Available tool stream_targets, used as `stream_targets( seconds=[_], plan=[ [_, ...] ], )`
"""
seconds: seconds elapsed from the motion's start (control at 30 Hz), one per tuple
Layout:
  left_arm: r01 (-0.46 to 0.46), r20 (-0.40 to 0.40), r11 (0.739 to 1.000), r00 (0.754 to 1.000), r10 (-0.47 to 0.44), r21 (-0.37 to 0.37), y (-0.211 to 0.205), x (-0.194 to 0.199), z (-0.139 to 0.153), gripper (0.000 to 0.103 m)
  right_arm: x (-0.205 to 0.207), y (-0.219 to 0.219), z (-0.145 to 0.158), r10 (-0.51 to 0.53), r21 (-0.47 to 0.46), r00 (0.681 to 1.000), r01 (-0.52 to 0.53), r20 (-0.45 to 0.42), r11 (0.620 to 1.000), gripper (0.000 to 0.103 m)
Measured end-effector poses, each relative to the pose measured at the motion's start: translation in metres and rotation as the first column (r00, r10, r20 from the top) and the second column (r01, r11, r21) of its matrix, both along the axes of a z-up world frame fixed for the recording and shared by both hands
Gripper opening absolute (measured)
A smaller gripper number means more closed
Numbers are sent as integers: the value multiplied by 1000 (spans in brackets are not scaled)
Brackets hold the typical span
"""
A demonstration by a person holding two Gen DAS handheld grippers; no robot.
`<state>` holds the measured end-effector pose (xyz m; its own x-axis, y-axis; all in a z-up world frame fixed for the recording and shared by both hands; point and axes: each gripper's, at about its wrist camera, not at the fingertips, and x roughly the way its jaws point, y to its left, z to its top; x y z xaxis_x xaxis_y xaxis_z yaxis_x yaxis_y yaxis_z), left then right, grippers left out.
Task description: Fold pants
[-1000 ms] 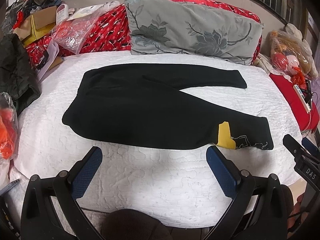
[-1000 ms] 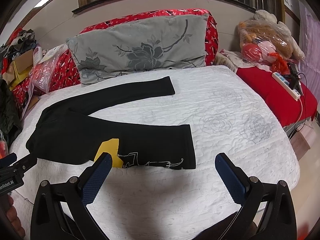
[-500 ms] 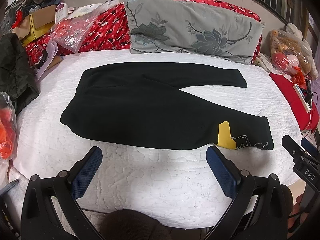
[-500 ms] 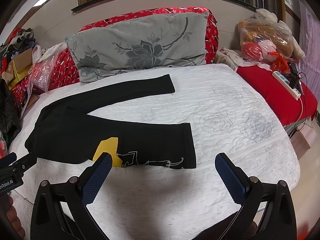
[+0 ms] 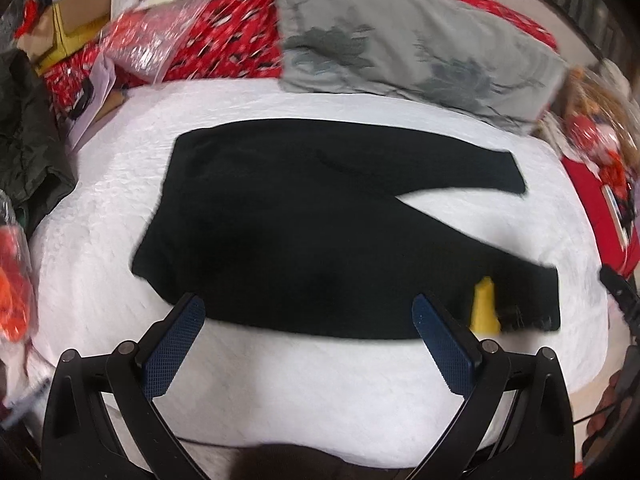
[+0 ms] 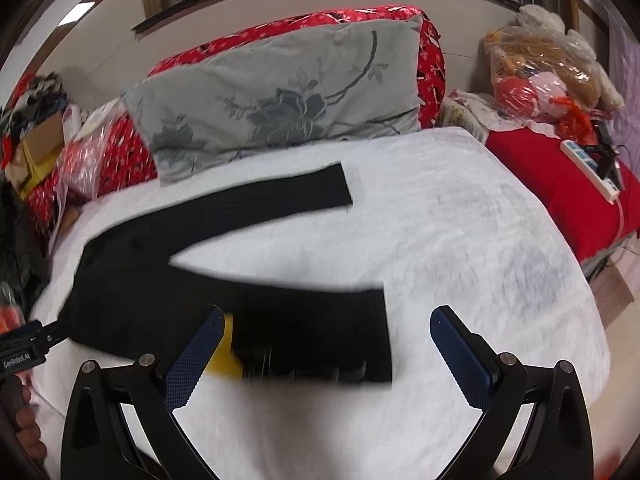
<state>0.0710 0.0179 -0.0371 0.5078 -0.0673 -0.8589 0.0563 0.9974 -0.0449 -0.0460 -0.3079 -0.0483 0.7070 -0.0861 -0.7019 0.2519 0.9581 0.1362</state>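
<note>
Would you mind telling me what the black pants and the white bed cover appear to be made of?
The black pants look like a soft matte knit, perhaps cotton jersey: no sheen, lying limp and flat. The white bed cover looks like quilted fabric, with a stitched, puckered texture. Motion blur leaves both uncertain.

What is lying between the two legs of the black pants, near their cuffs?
Nothing lies there: the black pants are spread in a V, and only bare white bedcover shows between the legs. The right wrist view shows this most clearly.

Both wrist views are aimed low across the bed toward the grey pillow, close in; pants and pillow are shared.
</note>
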Motion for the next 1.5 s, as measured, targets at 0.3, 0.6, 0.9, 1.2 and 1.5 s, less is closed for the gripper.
stream_targets(
  seconds=[0.3, 0.6, 0.9, 1.2, 1.5],
  plan=[
    [-245, -143, 968, 961, 235, -60, 118, 136, 10, 103, 137, -52, -4, 33, -30, 991, -37, -127, 999, 103],
    [-367, -334, 916, 894, 299, -164, 157, 201, -53, 103, 232, -78, -42, 60, 1, 975, -61, -213, 998, 103],
    [-335, -377, 925, 892, 251, -178, 145, 235, -83, 103, 284, -91, -79, 94, 87, 957, -73, -274, 994, 103],
    [-342, -402, 917, 884, 240, -204, 132, 256, -95, 95, 301, -74, -96, 166, 77, 937, -149, -309, 986, 74],
    [-360, -374, 917, 885, 278, -172, 138, 250, -82, 34, 292, -70, -77, 185, 55, 943, -177, -277, 983, 7]
  ],
)
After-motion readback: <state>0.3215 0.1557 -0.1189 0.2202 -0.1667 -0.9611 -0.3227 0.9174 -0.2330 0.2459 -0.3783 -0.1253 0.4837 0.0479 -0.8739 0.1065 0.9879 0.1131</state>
